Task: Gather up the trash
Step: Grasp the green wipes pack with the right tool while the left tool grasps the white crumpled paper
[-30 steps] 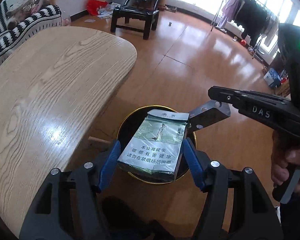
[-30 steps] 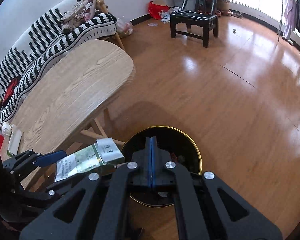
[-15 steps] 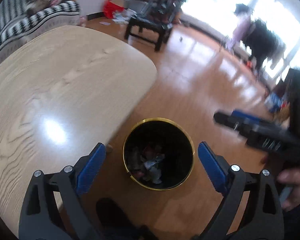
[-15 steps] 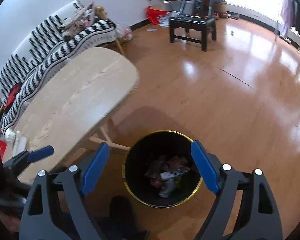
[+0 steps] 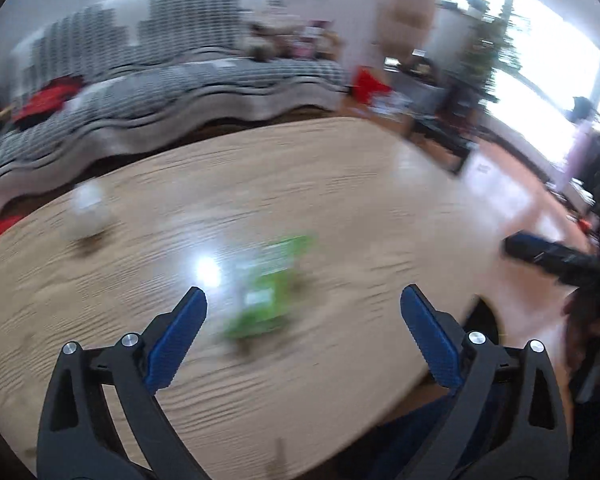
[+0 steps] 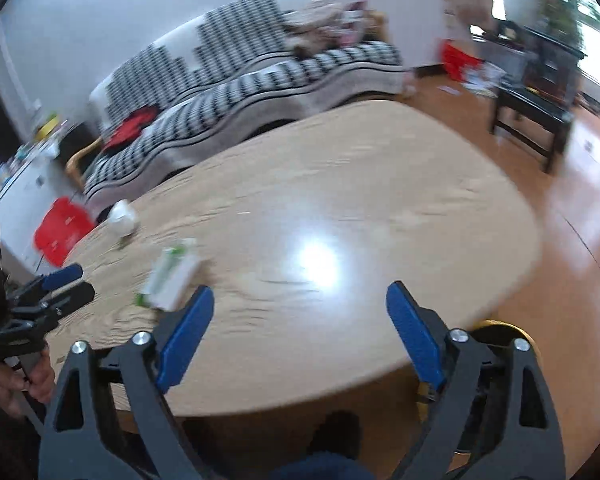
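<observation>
Left wrist view, and it's a blurry one. The left gripper (image 5: 303,312) is wide apart, blue pads (image 5: 176,338) spread with nothing between them, hovering over the wooden table (image 5: 340,208). Lying flat on the table just ahead of the jaws, a shade nearer the left pad, is a green packet (image 5: 266,288), smeared by motion so the print can't be read. Further off to the left sits a white wad (image 5: 85,216), crumpled-looking, well apart from the packet. At the right edge the right gripper (image 5: 548,254) pokes in as a dark shape; from here I can't tell how its jaws stand. Behind the table runs a striped sofa (image 5: 160,92) with something red on its left end.

Over to the right wrist view, a little sharper. The right gripper (image 6: 300,320) is also spread wide and empty, over the near side of the table (image 6: 360,208), a bright glare spot between the pads. The packet (image 6: 172,274) lies on the table to the left, just beyond the left pad (image 6: 184,338), showing a white face with green edges. The wad (image 6: 122,218) rests near the table's far left edge. The left gripper (image 6: 54,290) comes in at the left border, held in a hand (image 6: 18,378), pointing toward the packet but apart from it. Low on the right, tucked below the table edge, a gold rim of the bin (image 6: 500,326) peeks out on the floor. The sofa (image 6: 260,68) lines the wall, and a dark chair (image 6: 540,92) stands at the right.
</observation>
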`<action>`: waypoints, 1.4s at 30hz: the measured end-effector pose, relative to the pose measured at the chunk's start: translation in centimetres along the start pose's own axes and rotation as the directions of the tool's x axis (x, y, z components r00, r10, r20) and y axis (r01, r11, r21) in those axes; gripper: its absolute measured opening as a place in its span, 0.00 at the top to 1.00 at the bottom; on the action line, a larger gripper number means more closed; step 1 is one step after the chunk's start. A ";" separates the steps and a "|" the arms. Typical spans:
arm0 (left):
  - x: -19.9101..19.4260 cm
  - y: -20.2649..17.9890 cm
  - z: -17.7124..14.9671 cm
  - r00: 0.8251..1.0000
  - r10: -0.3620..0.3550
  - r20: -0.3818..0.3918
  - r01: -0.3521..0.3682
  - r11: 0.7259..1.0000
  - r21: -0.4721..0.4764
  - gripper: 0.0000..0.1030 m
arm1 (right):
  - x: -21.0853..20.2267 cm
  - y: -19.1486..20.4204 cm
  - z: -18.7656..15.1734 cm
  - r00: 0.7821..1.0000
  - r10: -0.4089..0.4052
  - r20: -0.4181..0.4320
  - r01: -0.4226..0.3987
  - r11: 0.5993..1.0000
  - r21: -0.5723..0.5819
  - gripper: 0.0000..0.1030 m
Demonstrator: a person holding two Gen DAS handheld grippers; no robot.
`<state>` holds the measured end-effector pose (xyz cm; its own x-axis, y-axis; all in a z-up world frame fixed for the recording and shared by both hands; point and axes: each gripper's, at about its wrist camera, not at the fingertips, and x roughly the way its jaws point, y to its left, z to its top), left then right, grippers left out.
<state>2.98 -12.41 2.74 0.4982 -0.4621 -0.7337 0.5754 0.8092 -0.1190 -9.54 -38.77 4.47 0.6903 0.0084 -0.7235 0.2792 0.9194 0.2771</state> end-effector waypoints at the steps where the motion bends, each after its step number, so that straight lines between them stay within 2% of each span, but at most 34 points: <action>1: -0.4 1.8 -0.8 1.000 0.028 -0.001 -0.028 0.999 -0.019 0.07 | 1.0 1.9 0.2 1.000 0.024 -0.011 -0.025 1.000 -0.019 0.16; 6: -1.8 10.5 -4.2 0.988 0.156 -0.003 -0.154 0.977 -0.148 0.07 | 5.3 9.7 0.1 0.992 0.093 -0.083 -0.099 0.993 -0.072 0.13; 10: -1.5 14.2 -5.2 0.986 0.167 -0.018 -0.167 0.959 -0.227 0.07 | 8.4 13.9 -0.6 0.985 0.103 -0.139 -0.115 0.990 -0.081 0.13; 15: -2.4 15.7 -5.4 0.986 0.166 -0.011 -0.164 0.958 -0.233 0.07 | 11.1 16.5 -0.8 0.981 0.098 -0.167 -0.111 0.991 -0.072 0.12; 18: -2.2 15.9 -5.4 0.990 0.138 -0.002 -0.134 0.958 -0.253 0.07 | 13.4 17.8 -0.8 0.978 0.078 -0.193 -0.094 0.993 -0.076 0.12; 28: 0.3 16.6 -4.2 0.980 0.197 -0.034 -0.199 0.946 -0.256 0.07 | 20.2 19.4 -1.5 0.968 0.003 -0.252 -0.041 0.989 -0.145 0.12; 29: 0.9 16.8 -3.8 0.979 0.203 -0.038 -0.205 0.944 -0.257 0.07 | 20.5 19.5 -1.6 0.970 -0.016 -0.244 -0.026 0.986 -0.165 0.14; 31: 2.0 17.1 -3.3 0.977 0.206 -0.056 -0.214 0.940 -0.265 0.07 | 21.3 19.7 -2.0 0.967 -0.048 -0.250 -0.006 0.977 -0.212 0.27; 34: 3.7 17.6 -1.9 0.979 0.191 -0.065 -0.202 0.942 -0.267 0.07 | 22.1 20.1 -2.6 0.959 -0.034 -0.281 -0.037 0.969 -0.244 0.52; 39: 6.9 19.0 2.0 0.969 0.243 -0.048 -0.247 0.936 -0.251 0.07 | 21.5 20.6 -2.7 0.957 0.008 -0.290 -0.094 0.955 -0.282 0.57; 42: 9.2 20.0 4.9 0.960 0.281 -0.002 -0.276 0.940 -0.202 0.07 | 21.5 20.8 -3.0 0.953 0.024 -0.303 -0.114 0.953 -0.282 0.57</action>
<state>22.26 -2.28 -3.14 0.6385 -0.2152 -0.7389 0.2724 0.9612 -0.0445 9.12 -18.24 -7.25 0.4617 0.1495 -0.8743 -0.0008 0.9858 0.1681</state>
